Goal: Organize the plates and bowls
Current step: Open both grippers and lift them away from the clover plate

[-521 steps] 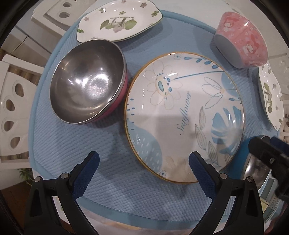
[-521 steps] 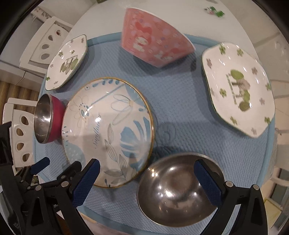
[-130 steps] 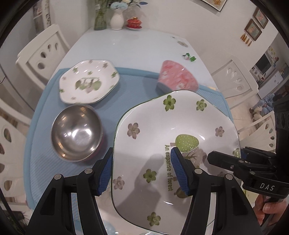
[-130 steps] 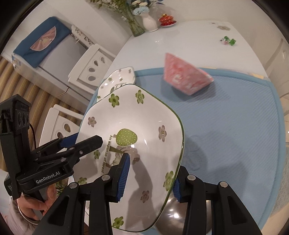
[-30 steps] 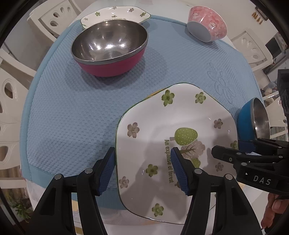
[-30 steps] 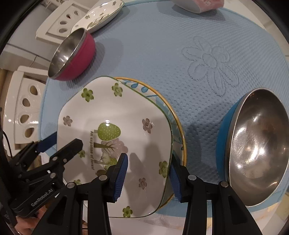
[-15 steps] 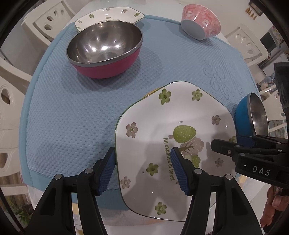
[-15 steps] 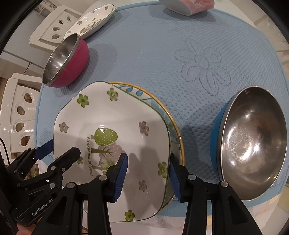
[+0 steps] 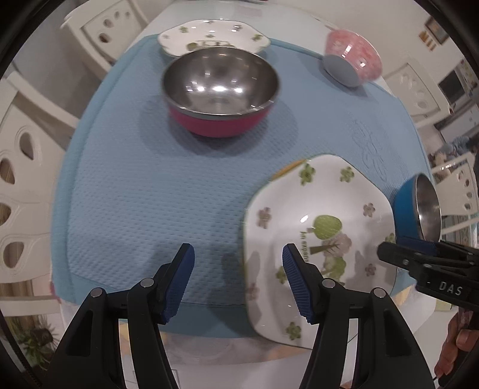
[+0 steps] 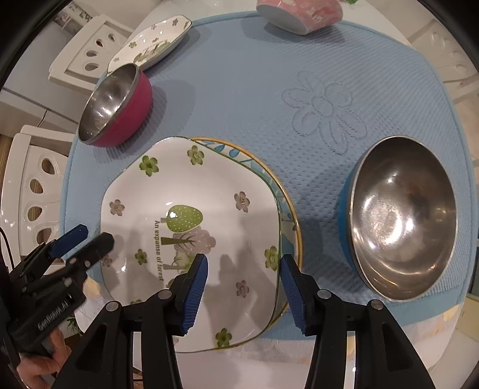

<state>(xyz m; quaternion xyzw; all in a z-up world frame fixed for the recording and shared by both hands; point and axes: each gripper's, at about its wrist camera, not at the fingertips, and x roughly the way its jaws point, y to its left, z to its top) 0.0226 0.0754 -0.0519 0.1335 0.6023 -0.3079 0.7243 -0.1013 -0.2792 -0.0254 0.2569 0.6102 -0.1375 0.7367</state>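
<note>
Stacking step just finished: green-flowered plate (image 10: 191, 227) rested on blue-flowered plate (image 10: 287, 206) near bench edge. Left tongs (image 9: 236, 284) apart, empty. Right tongs (image 10: 242, 290) just widened, straddling rim, unclamped. Next, probably: fetch second green-flowered plate (image 9: 214, 37), needing rim grip.

Mat (image 10: 239, 89): 1 square plate (image 10: 191, 233) stacked on a round plate (image 10: 287, 215) at the near edge. 1 steel bowl (image 10: 404, 239) is placed right of the stack, another (image 10: 116, 107) far left. A second square plate (image 10: 149, 45) lies behind it; a tipped bowl (image 10: 299, 12) at the far edge.
</note>
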